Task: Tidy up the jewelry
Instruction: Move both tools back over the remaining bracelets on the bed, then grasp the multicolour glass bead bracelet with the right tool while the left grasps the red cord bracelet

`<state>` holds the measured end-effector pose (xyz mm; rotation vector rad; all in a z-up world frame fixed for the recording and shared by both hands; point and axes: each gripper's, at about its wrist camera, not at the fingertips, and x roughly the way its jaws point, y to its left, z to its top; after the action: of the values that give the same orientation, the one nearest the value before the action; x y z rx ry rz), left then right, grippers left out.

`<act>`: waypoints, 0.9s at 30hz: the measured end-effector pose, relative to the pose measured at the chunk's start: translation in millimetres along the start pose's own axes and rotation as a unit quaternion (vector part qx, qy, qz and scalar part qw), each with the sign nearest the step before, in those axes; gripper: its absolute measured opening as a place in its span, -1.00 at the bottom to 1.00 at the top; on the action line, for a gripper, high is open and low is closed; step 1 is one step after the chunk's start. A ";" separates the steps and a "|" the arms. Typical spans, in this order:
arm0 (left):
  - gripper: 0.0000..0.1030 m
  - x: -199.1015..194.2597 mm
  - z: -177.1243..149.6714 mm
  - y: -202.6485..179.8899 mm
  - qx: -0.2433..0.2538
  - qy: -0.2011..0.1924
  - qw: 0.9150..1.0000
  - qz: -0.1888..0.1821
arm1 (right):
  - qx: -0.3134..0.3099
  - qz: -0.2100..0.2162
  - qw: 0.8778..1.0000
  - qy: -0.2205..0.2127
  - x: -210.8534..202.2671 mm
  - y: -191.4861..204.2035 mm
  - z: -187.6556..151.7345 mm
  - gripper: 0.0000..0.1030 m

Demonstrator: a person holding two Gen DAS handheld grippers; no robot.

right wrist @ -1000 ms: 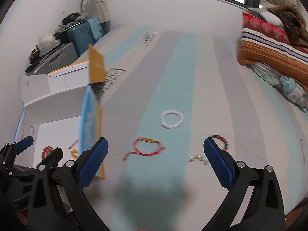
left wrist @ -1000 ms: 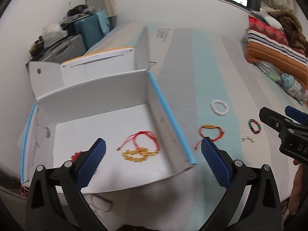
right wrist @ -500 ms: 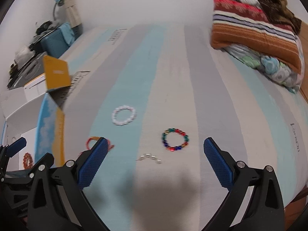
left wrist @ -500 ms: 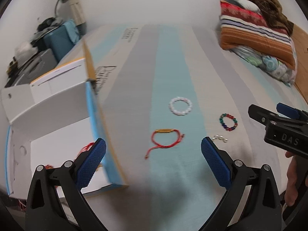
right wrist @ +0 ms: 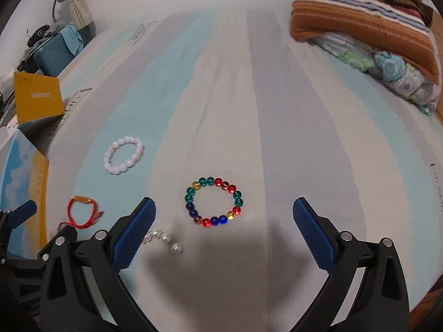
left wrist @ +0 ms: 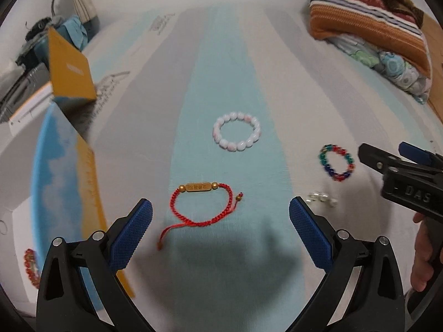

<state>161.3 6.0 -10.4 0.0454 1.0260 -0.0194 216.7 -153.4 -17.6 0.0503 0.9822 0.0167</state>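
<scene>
Glossy, perhaps glass beaded bracelet (right wrist: 213, 202), matt cloth bedsheet (right wrist: 249, 110)

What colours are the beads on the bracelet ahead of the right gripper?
Multicoloured bracelet: teal, red, blue, amber; clearest in right wrist view.

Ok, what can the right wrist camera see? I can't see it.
The open right gripper hovers over a rainbow bead bracelet on a striped bedsheet. To its left lie a white bead bracelet and a red cord bracelet.
</scene>
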 end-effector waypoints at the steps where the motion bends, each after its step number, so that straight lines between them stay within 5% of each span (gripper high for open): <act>1: 0.89 7.1 0.1 1.0 -0.002 0.003 1.000 0.002 | 0.001 0.002 1.000 0.003 9.3 -0.9 -0.2 0.85; 12: 0.89 66.3 -4.9 15.3 -0.034 0.024 0.999 -0.003 | -0.009 0.000 0.999 0.039 62.5 2.3 2.2 0.84; 18: 0.87 70.8 -2.4 15.7 -0.035 0.019 0.999 0.000 | -0.014 -0.004 0.999 0.044 71.5 6.2 0.1 0.62; 27: 0.24 64.7 -6.3 20.9 -0.047 0.011 0.999 0.019 | -0.005 0.017 0.998 0.053 77.7 1.2 -3.0 0.07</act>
<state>190.3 27.5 -68.4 -0.0212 1.0464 0.0644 257.3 -149.3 -83.8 0.0583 1.0869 0.0564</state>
